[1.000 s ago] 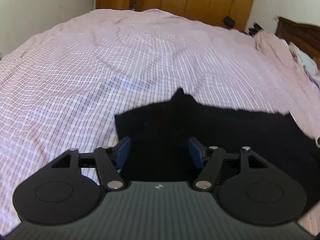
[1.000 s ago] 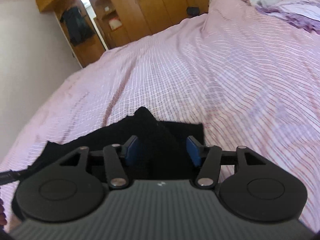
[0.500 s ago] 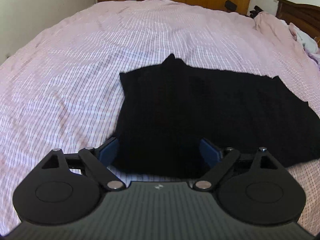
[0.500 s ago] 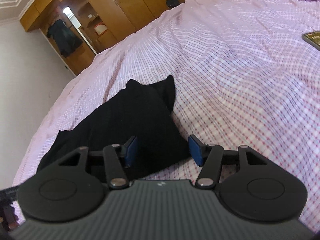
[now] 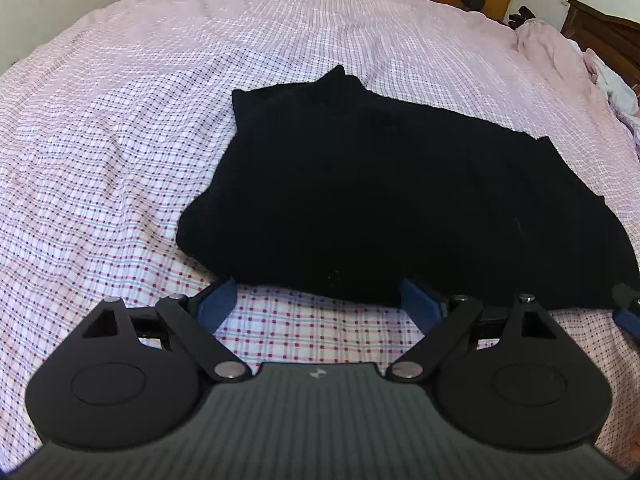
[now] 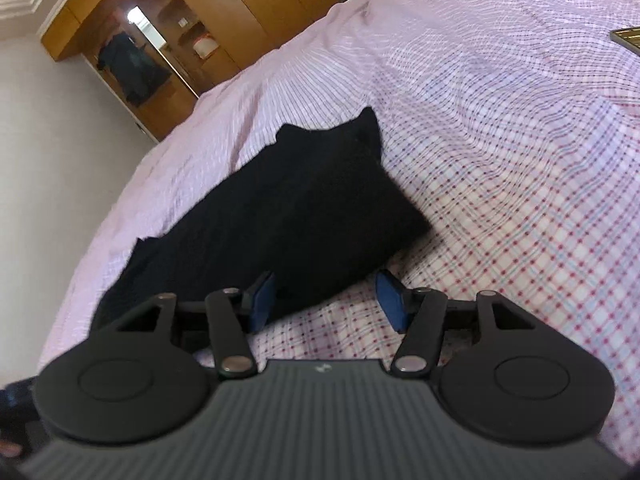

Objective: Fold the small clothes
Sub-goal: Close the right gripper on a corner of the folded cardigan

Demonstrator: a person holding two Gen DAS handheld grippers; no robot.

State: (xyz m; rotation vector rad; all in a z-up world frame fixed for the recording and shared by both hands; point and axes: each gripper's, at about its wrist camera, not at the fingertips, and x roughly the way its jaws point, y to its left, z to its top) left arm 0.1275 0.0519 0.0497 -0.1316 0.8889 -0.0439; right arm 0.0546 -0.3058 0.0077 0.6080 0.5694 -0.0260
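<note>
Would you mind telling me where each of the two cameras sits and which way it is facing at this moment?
Left wrist: on the left gripper, low over the bed, facing the black garment and the wardrobe; its open blue fingers show.
Right wrist: on the right gripper, tilted, facing the black garment toward the wardrobe; its open fingers show.
Shared: garment, checked bed, wardrobe.

Garment (image 5: 400, 200) lies flat on the bedspread (image 5: 120, 140). Left gripper (image 5: 320, 306) and right gripper (image 6: 326, 300) sit at its near edge. Wardrobe (image 6: 240, 4) stands behind the bed.
</note>
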